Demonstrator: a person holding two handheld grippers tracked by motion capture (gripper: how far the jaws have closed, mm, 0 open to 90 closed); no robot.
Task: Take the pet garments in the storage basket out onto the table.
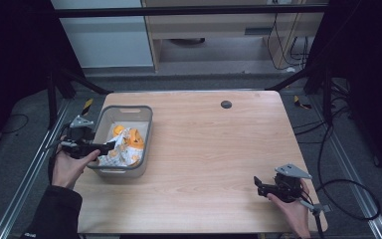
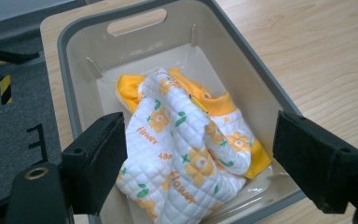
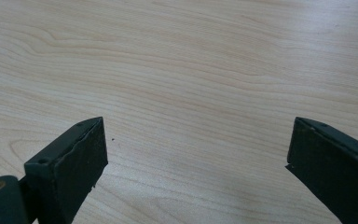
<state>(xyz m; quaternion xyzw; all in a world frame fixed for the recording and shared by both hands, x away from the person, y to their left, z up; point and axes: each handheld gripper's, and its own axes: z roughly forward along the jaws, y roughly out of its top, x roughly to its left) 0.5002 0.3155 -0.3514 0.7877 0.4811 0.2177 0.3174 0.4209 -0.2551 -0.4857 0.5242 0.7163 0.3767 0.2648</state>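
A grey plastic bin (image 1: 146, 130) (image 2: 242, 42) stands at the table's left side. Inside it lies a crumpled quilted white cloth with orange flowers and an orange lining (image 1: 125, 147) (image 2: 182, 144). My left gripper (image 1: 110, 146) (image 2: 198, 163) hovers over the bin's near left corner, open, its jaws wide on either side of the cloth without touching it. My right gripper (image 1: 258, 185) (image 3: 196, 158) rests low over bare wood near the table's front right, open, with nothing between its jaws.
A small dark round cap (image 1: 226, 104) sits in the tabletop (image 1: 214, 149) near the far edge. Cables (image 1: 348, 199) trail on the floor to the right. Dark frame bars (image 1: 79, 79) slant at both far corners.
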